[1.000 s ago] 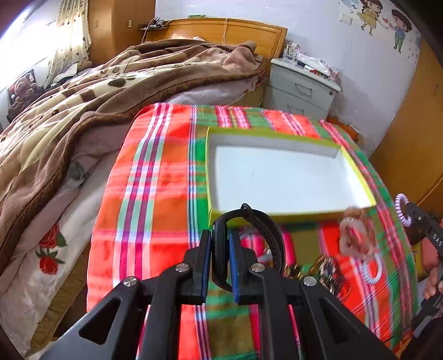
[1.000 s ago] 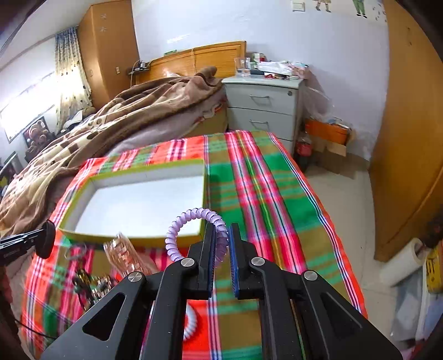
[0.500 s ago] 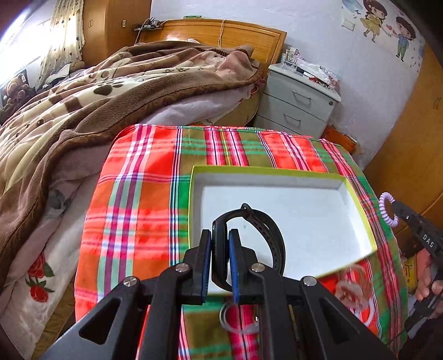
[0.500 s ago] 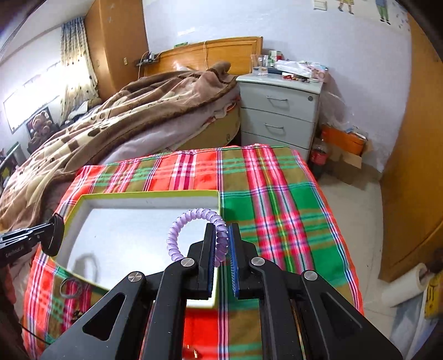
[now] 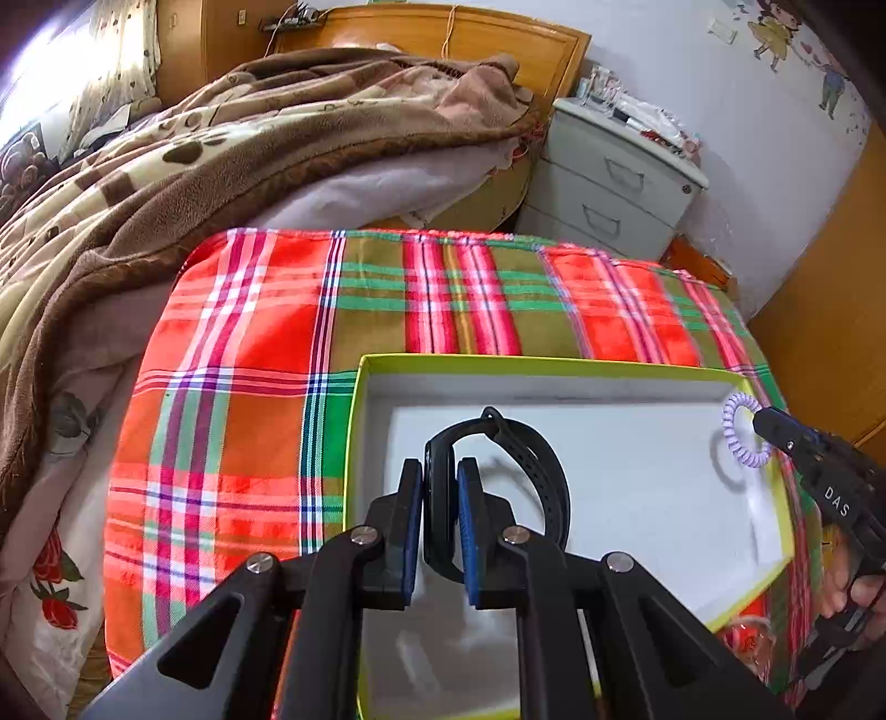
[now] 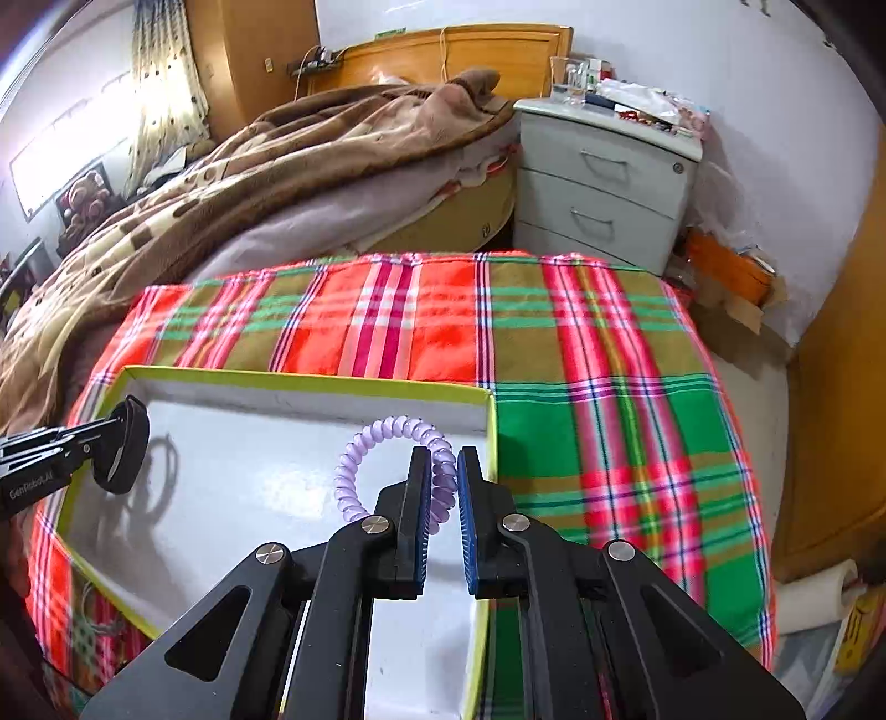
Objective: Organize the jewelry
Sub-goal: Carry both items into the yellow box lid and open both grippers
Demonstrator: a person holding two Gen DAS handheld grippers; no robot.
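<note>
Now both loads have travelled forward over the white-lined box (image 5: pixel 653 387): your left hand-held gripper (image 5: pixel 441 526) stays clamped on the black wristband (image 5: pixel 531 459), your right hand-held gripper (image 6: pixel 443 520) on the lilac spiral hair tie (image 6: pixel 387 437). Releasing should be next.

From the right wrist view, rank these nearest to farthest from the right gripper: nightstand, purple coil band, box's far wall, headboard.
1. Purple coil band, clamped in the right gripper.
2. Box's far wall, just beyond, across the white floor.
3. Nightstand, past the plaid cloth, upper right.
4. Headboard, behind it at the wall.
</note>
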